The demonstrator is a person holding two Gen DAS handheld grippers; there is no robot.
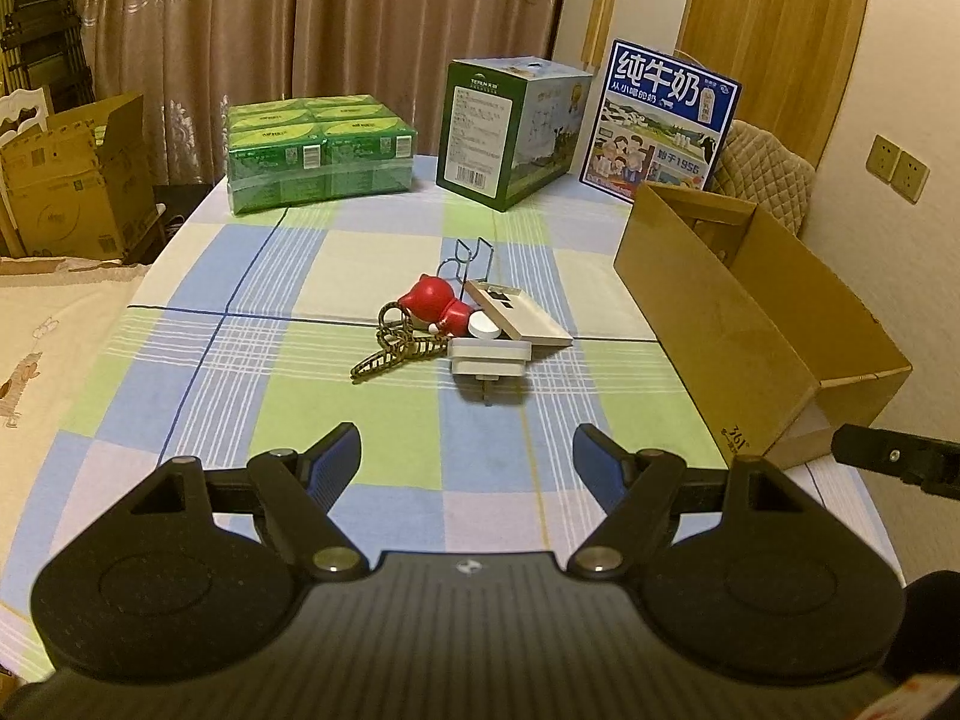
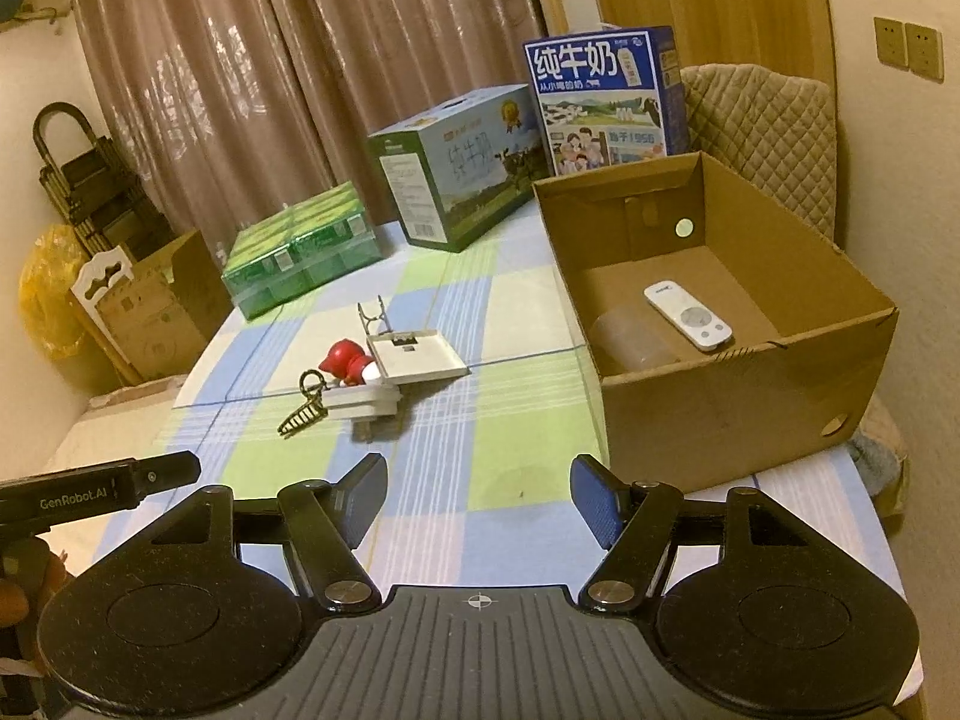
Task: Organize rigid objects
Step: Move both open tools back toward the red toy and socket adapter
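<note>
Wide-apart and empty, both: left gripper point(image 1: 467, 450) facing straight at small pile topped by white square wall plug point(image 1: 489, 360), long axis across, near open brown cardboard box point(image 2: 720, 324); right gripper point(image 2: 477, 480) offset rightward.

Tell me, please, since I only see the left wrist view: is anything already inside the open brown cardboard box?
Observer: Yes, a white remote control lies on the floor of the open brown cardboard box.
Operator: Is anything else in there?
Observer: A clear round plastic container sits beside the remote, toward the near left corner.
Operator: Is the right gripper carrying something?
Observer: No, the right gripper has open jaws with only the checked tablecloth between them.
</note>
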